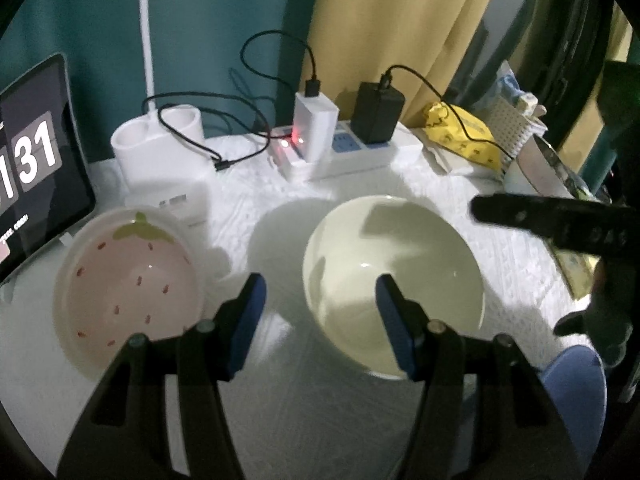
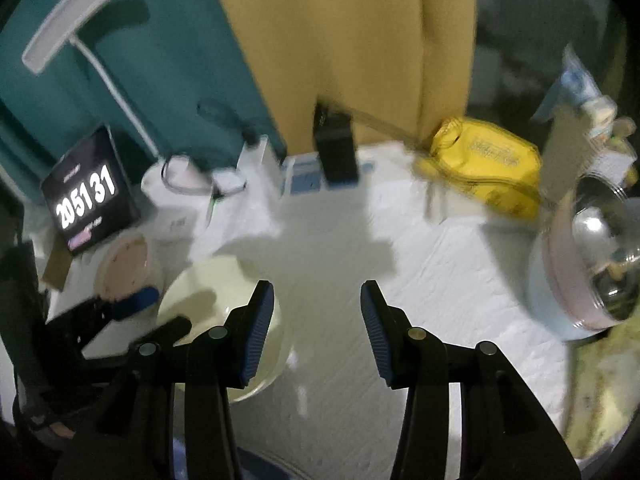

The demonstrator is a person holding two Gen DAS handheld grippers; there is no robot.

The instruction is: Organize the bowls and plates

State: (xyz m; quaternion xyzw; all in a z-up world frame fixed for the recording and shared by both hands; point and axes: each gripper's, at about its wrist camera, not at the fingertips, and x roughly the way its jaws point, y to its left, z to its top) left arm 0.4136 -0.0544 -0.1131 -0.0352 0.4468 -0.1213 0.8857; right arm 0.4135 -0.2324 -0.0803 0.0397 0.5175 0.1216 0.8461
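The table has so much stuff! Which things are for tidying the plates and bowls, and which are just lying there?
For the job: cream bowl; strawberry bowl; stacked bowls.

Just lying about: clock tablet; power strip; black charger; white charger; yellow packet; lamp.

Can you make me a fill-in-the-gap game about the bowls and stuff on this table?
1. The pink bowl is painted like a ____.
2. The left tongs hover with one finger over the plain ____ bowl.
3. The packet near the black charger is coloured ____.
4. The last two digits on the tablet clock are ____.

Missing words: strawberry; cream; yellow; 31
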